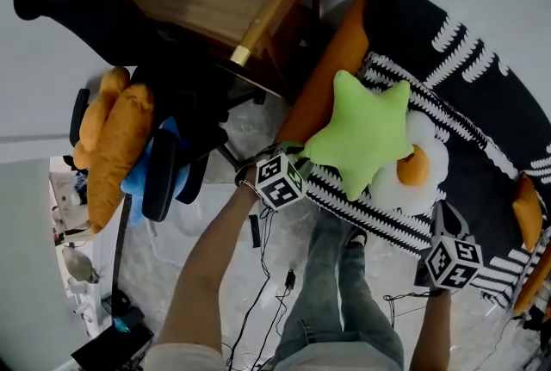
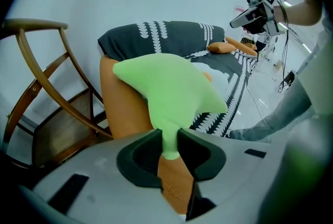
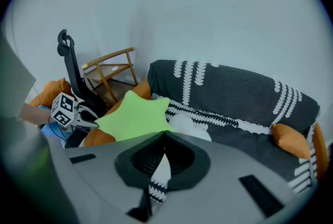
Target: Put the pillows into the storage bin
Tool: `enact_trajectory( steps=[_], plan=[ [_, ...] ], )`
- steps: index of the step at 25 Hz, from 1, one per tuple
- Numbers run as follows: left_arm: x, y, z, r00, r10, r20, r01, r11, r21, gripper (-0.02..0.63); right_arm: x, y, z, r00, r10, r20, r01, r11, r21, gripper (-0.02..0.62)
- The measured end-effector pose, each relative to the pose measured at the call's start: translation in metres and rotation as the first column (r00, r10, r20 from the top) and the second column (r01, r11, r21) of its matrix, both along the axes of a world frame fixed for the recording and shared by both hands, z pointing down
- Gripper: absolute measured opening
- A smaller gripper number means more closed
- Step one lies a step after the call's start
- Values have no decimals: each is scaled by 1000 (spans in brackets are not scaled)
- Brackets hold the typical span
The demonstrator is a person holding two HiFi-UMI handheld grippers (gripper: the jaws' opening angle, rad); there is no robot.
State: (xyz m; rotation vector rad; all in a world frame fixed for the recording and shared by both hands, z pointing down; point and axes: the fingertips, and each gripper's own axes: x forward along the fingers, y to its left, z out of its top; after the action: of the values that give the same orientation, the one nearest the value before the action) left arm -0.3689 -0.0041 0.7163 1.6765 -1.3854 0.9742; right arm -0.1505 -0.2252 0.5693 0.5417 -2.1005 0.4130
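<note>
Pinching a tip of the green star pillow (image 2: 166, 88), left gripper (image 2: 167, 140) is clamped tight on it. And the right gripper (image 3: 164, 137) sits closed, empty, over the striped blanket (image 3: 234, 93).

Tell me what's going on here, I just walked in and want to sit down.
A person stands at the sofa with a handheld gripper in each hand. The left gripper is clamped on one point of the green star pillow, which lies on the sofa, overlapping the fried-egg pillow. The right gripper hangs near the sofa's front edge with its jaws together and no pillow in them.
</note>
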Motion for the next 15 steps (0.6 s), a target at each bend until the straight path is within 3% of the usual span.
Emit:
enact_trajectory(
  steps=[8,15],
  plan=[
    [8,-20,-34,1000,-1,-30,0,1000,-17,67,17,-7,-22,997,57,45,-57,998,15,2],
    [12,-50,-72,998,-57,-21,56,998,-37,67,33,-16,-46,986,128,103,-130,991,19,2]
  ],
)
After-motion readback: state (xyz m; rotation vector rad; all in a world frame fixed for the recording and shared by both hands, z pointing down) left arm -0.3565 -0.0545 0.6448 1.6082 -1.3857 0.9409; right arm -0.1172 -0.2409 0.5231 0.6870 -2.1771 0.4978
